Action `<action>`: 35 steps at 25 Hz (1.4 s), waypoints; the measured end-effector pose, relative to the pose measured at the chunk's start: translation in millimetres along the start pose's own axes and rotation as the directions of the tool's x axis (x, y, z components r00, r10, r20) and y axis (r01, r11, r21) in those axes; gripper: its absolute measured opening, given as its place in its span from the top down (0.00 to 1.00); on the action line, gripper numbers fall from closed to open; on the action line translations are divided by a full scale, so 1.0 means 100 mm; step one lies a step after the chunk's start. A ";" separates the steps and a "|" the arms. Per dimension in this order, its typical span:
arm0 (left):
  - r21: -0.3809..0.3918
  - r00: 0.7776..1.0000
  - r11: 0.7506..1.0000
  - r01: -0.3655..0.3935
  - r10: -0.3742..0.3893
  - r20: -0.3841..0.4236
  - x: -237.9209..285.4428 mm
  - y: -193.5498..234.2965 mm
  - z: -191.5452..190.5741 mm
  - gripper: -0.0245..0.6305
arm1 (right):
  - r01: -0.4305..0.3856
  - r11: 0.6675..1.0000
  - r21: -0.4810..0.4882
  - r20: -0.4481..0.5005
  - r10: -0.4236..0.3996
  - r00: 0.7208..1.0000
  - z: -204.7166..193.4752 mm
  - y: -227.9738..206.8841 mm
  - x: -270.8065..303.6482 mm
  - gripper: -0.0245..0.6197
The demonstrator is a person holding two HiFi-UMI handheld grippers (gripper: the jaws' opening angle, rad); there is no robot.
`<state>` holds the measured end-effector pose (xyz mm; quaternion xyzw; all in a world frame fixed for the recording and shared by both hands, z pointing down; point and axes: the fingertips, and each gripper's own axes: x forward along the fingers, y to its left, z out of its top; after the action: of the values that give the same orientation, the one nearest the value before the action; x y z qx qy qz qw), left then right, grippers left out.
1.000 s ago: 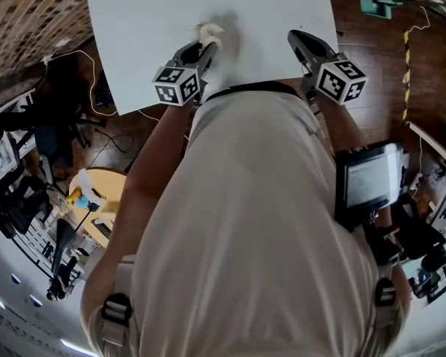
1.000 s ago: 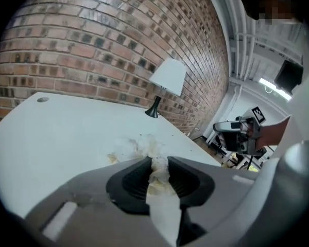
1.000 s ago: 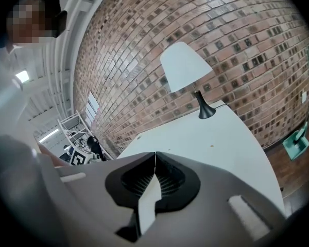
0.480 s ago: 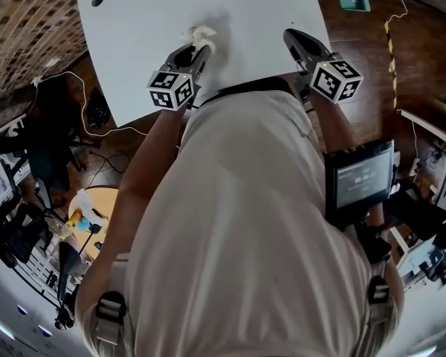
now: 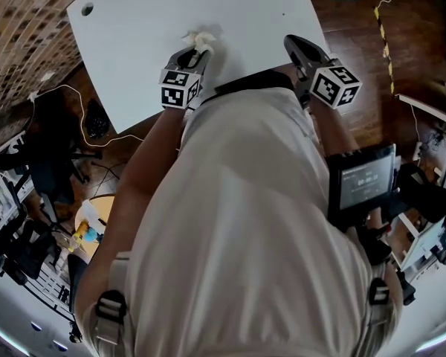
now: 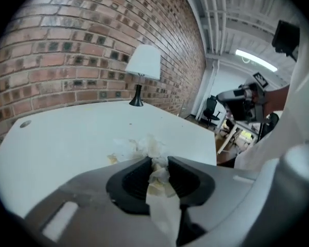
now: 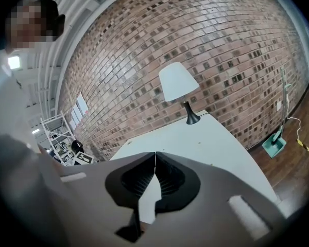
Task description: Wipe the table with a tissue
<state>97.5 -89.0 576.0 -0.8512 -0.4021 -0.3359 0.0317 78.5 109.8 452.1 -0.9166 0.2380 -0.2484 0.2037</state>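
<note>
since a second ago the white table sits lower and further left in the head view, and the left gripper has rolled a little, its marker cube now squarer to the camera. the right gripper has drifted slightly along the table's near edge. the table is broad and mostly bare, with a lamp far off at its back edge, so there is room for long strokes.

the left gripper's jaws are clamped on the crumpled tissue, which bulges out ahead of the tips and rests on the table near its front edge. the right gripper's jaws are pressed together with nothing between them, and it hangs idle over the table's near right side.

to wipe well, i judge the wad should be pressed flat so paper, not the jaw tips, meets the surface. it should then be drawn across the small yellowish smear just beside the tissue, with the grip kept firm so the paper does not slip out.
</note>
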 end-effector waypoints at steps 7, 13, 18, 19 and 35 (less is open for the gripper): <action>0.169 0.991 0.986 -0.006 0.029 -0.133 0.39 -0.06 -0.20 0.81 | 0.028 0.999 0.024 0.003 -0.028 1.000 -0.02 -0.07 -0.12 0.95; 0.182 0.992 0.983 -0.024 0.046 -0.117 0.54 -0.22 -0.19 0.81 | 0.034 0.998 0.057 -0.026 -0.032 0.999 -0.17 -0.21 -0.16 0.95; 0.242 0.990 0.969 0.056 -0.023 -0.138 0.77 -0.61 -0.15 0.82 | 0.013 0.998 0.059 -0.052 -0.010 0.999 -0.15 -0.32 -0.15 0.95; 0.264 0.988 0.961 0.083 -0.045 -0.146 0.83 -0.74 -0.13 0.82 | 0.011 0.998 0.056 -0.051 -0.008 0.999 -0.11 -0.36 -0.15 0.95; 0.068 0.998 0.996 -0.053 0.052 0.028 0.67 -0.61 0.61 0.81 | -0.069 0.994 0.087 -0.035 0.073 0.997 0.38 -1.09 -0.19 0.95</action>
<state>118.1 15.7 555.7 -0.8641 -0.3912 -0.3100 0.0644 121.0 217.5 469.0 -0.8930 0.2635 -0.2686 0.2469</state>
